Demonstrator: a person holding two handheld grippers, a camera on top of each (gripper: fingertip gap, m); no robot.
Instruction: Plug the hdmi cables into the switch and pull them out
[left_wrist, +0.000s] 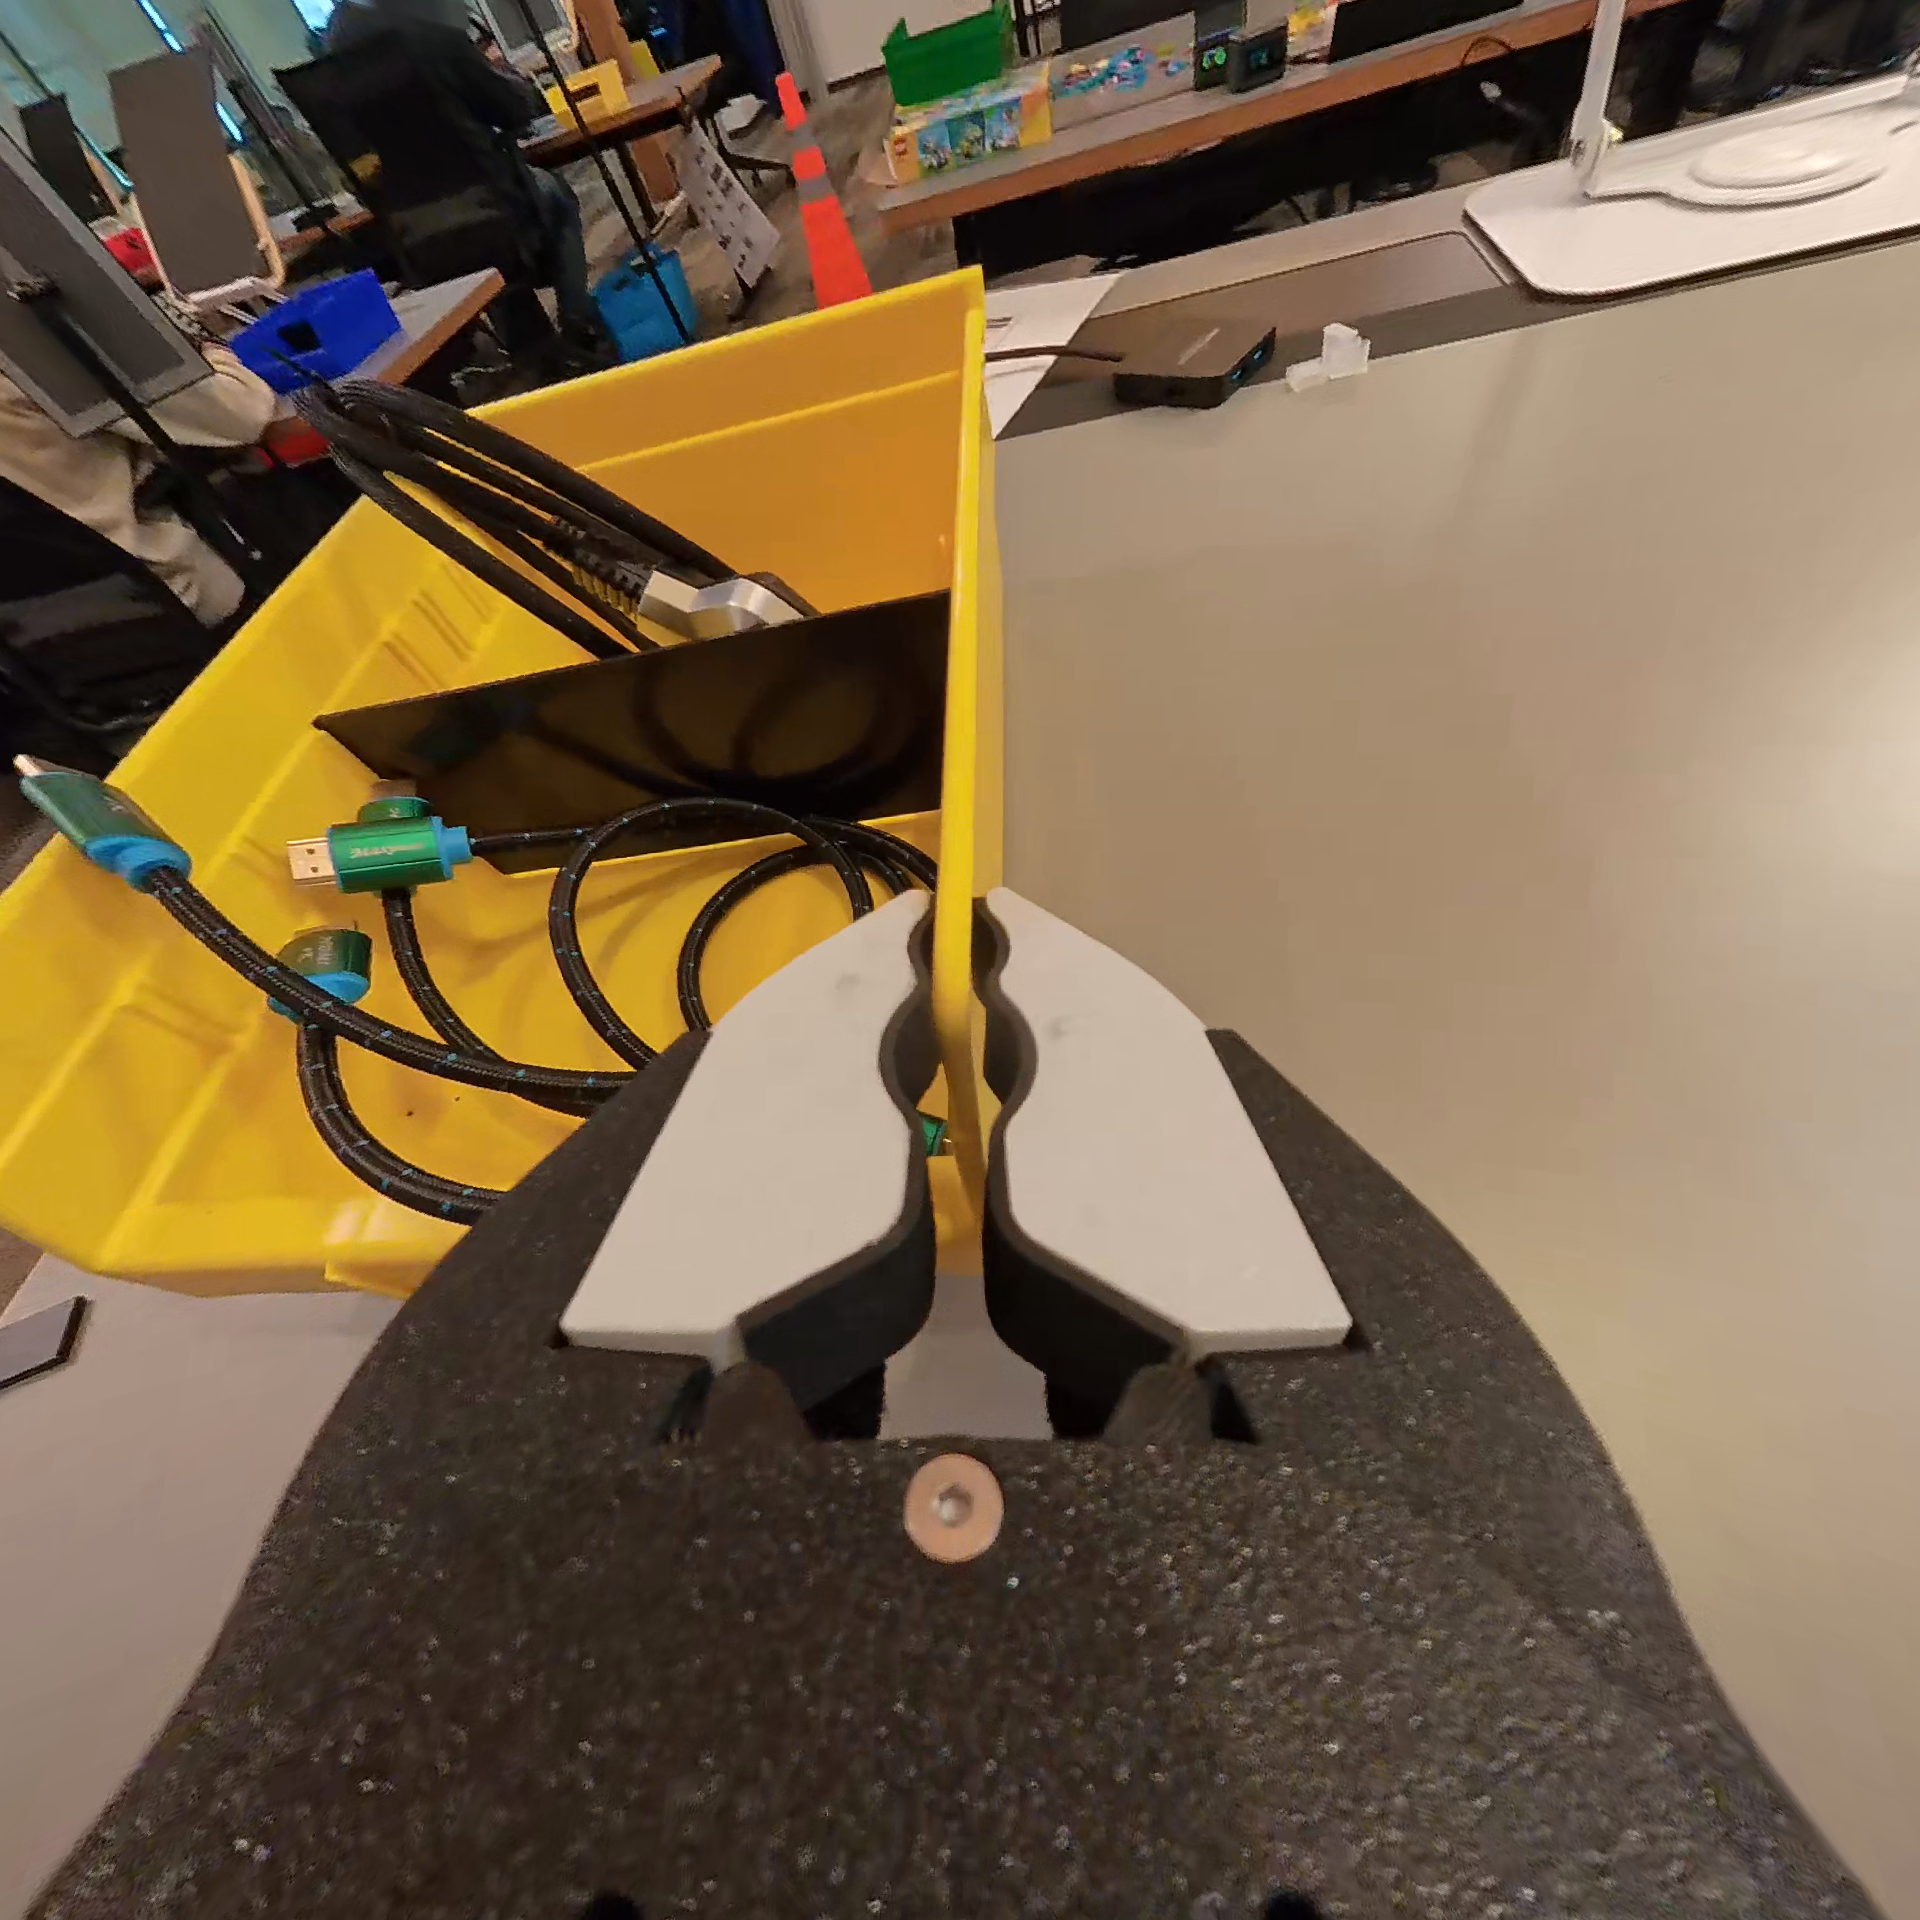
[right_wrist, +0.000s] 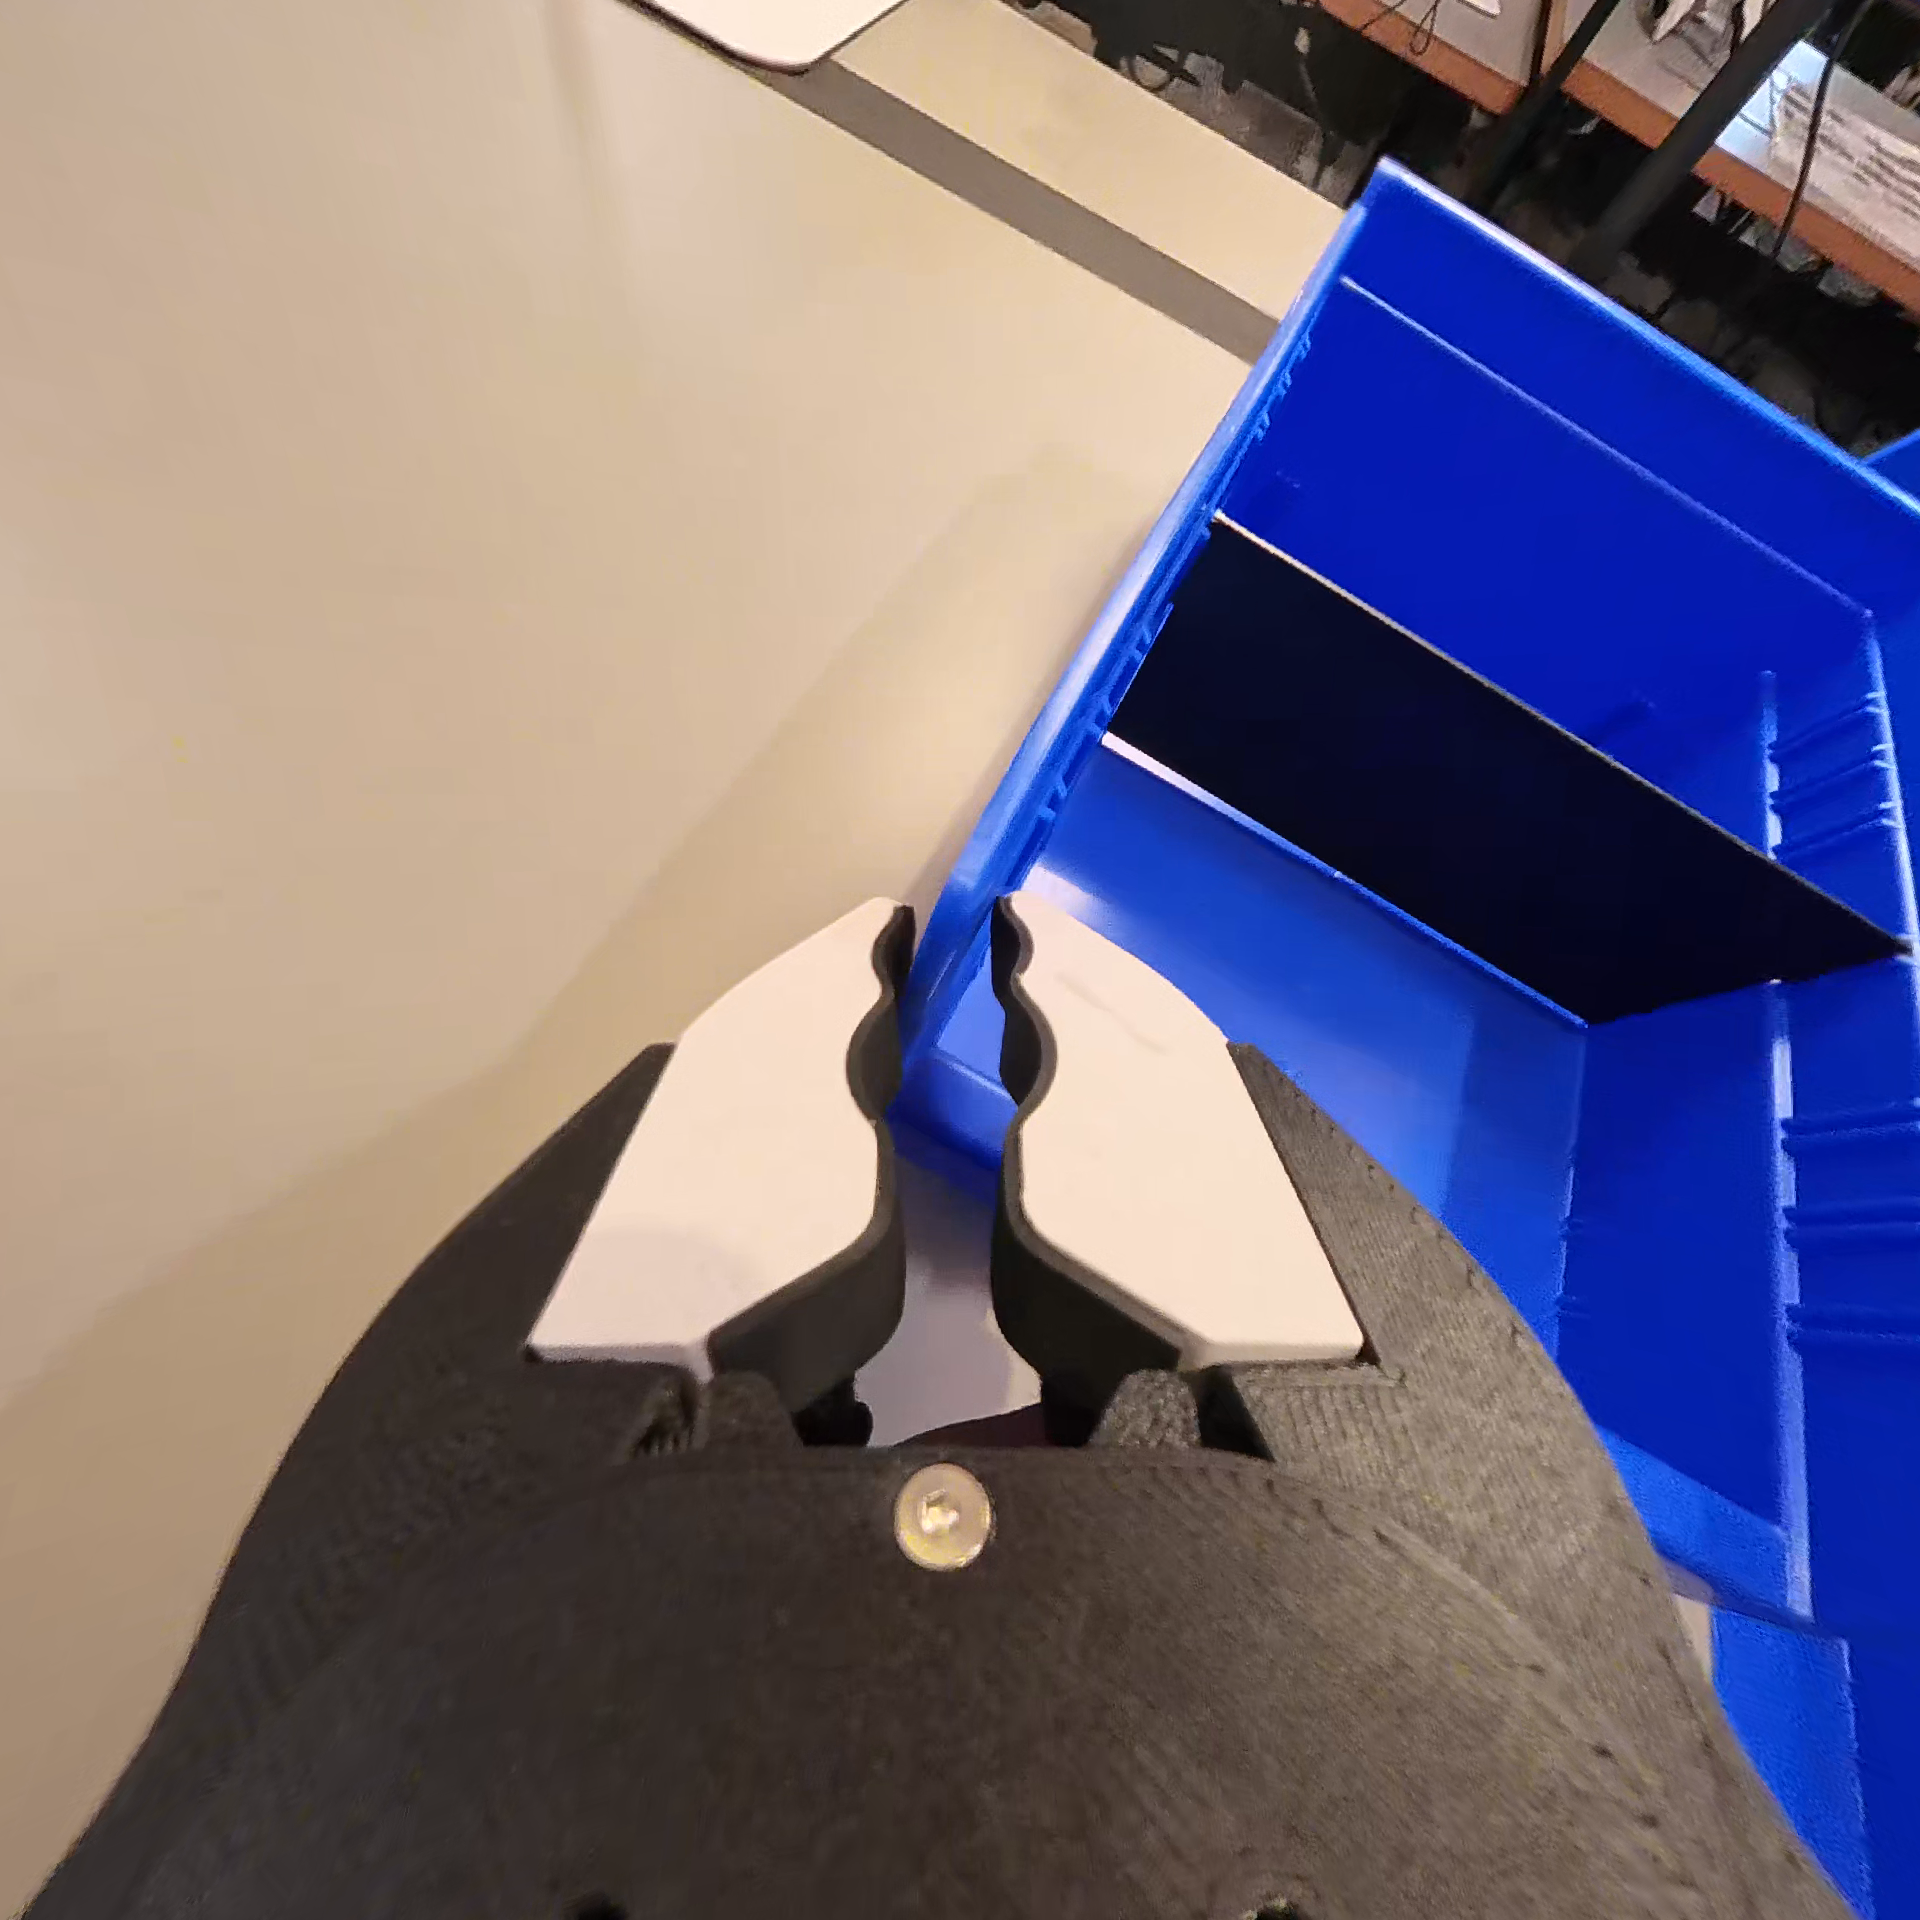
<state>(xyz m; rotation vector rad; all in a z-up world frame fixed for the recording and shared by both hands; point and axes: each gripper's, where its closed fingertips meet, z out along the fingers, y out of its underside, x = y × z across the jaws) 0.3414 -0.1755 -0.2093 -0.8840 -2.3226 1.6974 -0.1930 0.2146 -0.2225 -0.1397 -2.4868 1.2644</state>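
A yellow bin (left_wrist: 727, 447) stands on the pale table and holds several black braided HDMI cables with green plugs (left_wrist: 390, 854). One green plug (left_wrist: 88, 816) hangs over its left rim. A cable with a silver plug (left_wrist: 717, 603) lies behind the black divider (left_wrist: 675, 717). My left gripper (left_wrist: 956, 904) is shut on the bin's right wall. A small black box with blue ports (left_wrist: 1195, 369) sits far back on the table. My right gripper (right_wrist: 951, 920) is shut on the left wall of an empty blue bin (right_wrist: 1558, 499) with a black divider (right_wrist: 1455, 790).
The pale table (left_wrist: 1455, 831) stretches between the two bins. A white lamp base (left_wrist: 1714, 208) and small clear blocks (left_wrist: 1330, 353) stand at its far edge. An orange cone (left_wrist: 831, 229), other desks and a seated person lie beyond. The left gripper's tips are roughly 65 cm from the right gripper's.
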